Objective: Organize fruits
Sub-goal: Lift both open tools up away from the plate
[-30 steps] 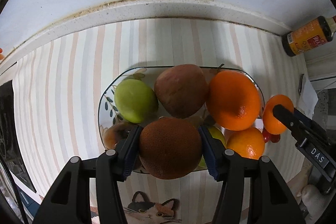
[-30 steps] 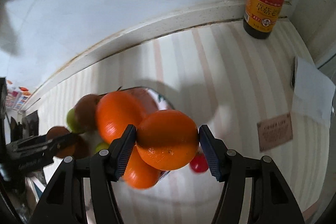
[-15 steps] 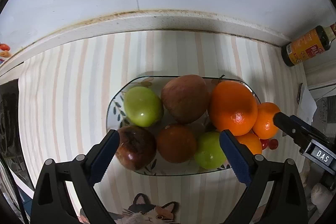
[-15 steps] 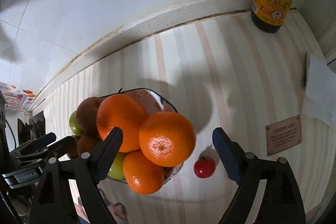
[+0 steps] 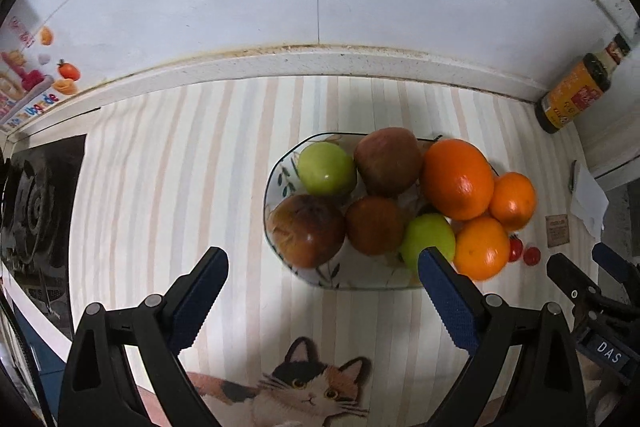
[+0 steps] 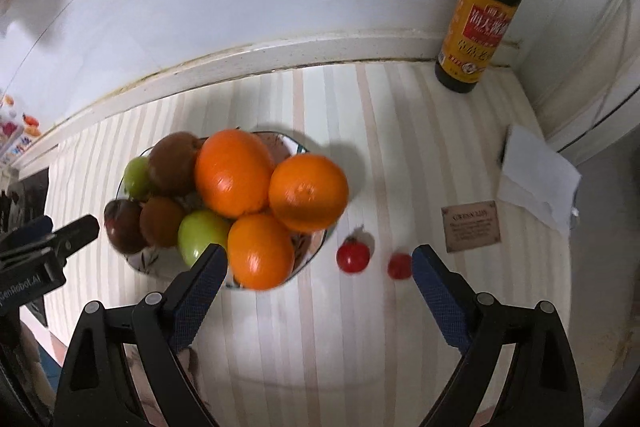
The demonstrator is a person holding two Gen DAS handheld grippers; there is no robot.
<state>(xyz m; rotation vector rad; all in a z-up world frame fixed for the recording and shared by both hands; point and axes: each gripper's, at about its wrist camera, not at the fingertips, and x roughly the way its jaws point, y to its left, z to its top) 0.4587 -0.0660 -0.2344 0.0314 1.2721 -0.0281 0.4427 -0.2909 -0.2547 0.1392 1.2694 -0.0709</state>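
A patterned fruit plate holds three oranges, two green apples and several brown and dark red fruits. Two small red tomatoes lie on the striped mat right of the plate. My left gripper is open and empty, just in front of the plate. My right gripper is open and empty, in front of the plate's right side and the tomatoes.
A dark sauce bottle stands at the back right corner by the wall. A small brown card and white paper lie at the right. A stove top is at the left. A cat picture marks the mat's front.
Both grippers opened, the left releasing a brown fruit and the right an orange onto the plate. Both then drew back and up from the plate.
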